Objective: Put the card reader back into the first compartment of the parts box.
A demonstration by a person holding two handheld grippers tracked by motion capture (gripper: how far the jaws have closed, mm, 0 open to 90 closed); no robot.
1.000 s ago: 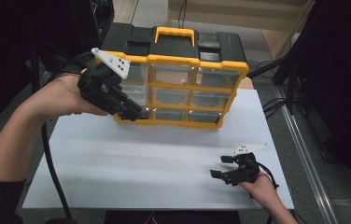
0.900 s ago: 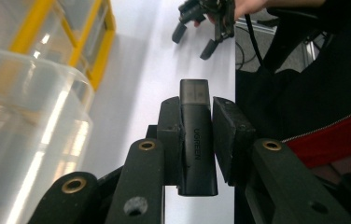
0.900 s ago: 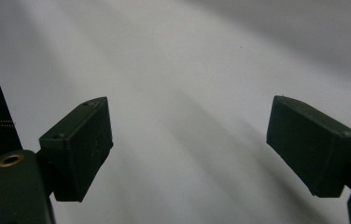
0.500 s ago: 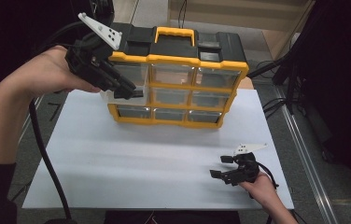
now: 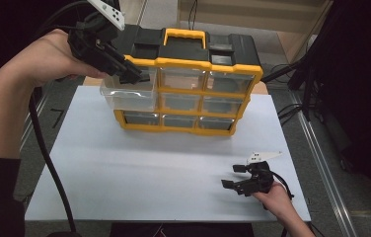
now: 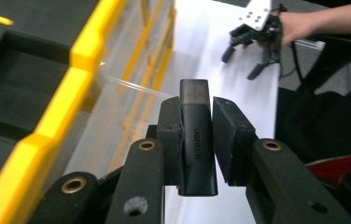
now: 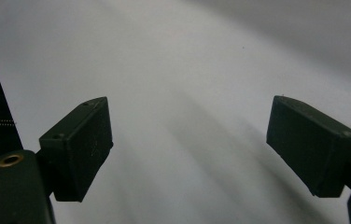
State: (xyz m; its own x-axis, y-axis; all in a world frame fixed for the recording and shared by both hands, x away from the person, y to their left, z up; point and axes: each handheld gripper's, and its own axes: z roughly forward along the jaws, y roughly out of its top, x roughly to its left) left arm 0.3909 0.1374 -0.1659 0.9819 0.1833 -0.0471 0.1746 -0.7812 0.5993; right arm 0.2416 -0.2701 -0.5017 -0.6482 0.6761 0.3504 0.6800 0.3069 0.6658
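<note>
A small black adapter marked UGREEN is clamped upright between the fingers of the left gripper, its top end standing proud of the pads. In the high view that gripper hangs at the top left corner of a yellow and black drawer organiser, just above a clear drawer that is pulled out of the upper left slot towards the person. The held piece is too small to make out there. The organiser stands upright at the far side of a white worktop, with a yellow carry handle on its black lid. Well apart, near the front right edge, the right gripper rests low over the worktop in the person's hand, its fingers spread wide with only bare white surface between them.
</note>
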